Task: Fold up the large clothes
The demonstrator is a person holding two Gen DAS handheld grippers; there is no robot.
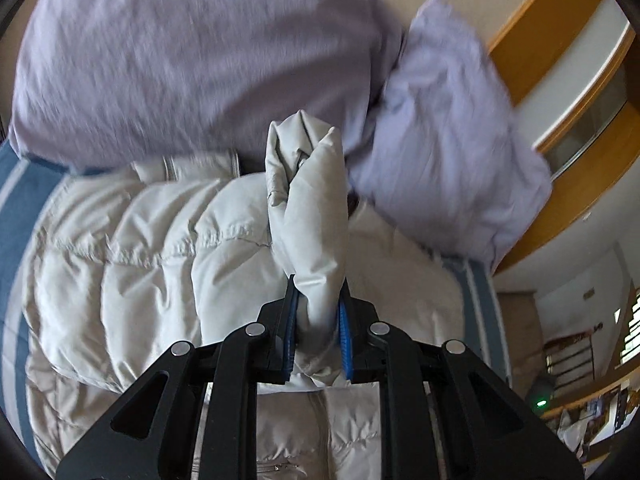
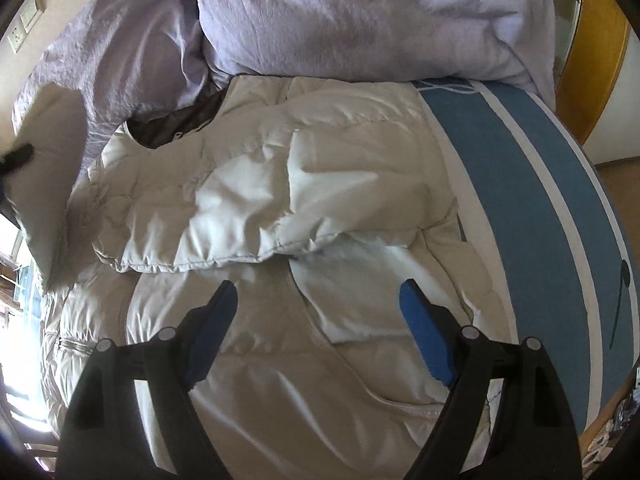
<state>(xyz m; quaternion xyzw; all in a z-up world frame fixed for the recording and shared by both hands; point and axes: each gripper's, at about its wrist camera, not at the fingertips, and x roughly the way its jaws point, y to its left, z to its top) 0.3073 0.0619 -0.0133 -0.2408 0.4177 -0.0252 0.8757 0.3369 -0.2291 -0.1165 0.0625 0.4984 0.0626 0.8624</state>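
Observation:
A pale grey quilted puffer jacket (image 1: pixel 152 248) lies spread on a bed. My left gripper (image 1: pixel 318 300) is shut on a bunched sleeve (image 1: pixel 308 200) of it, which sticks up between the blue pads and is lifted above the jacket's body. In the right wrist view the same jacket (image 2: pixel 280 184) lies flat, one sleeve folded across its chest, the dark-lined collar (image 2: pixel 176 120) at upper left. My right gripper (image 2: pixel 318 300) hovers over the jacket's lower part, open, with nothing between its fingers. The lifted sleeve (image 2: pixel 44 168) and the left gripper's tip show blurred at the left edge.
Lilac bedding (image 1: pixel 180 52) and a lilac pillow (image 1: pixel 448 152) are piled at the head of the bed, touching the jacket's collar end. The sheet is blue with white stripes (image 2: pixel 532 184). A wooden frame (image 1: pixel 560 40) and cluttered shelves (image 1: pixel 580 360) stand beyond the bed's side.

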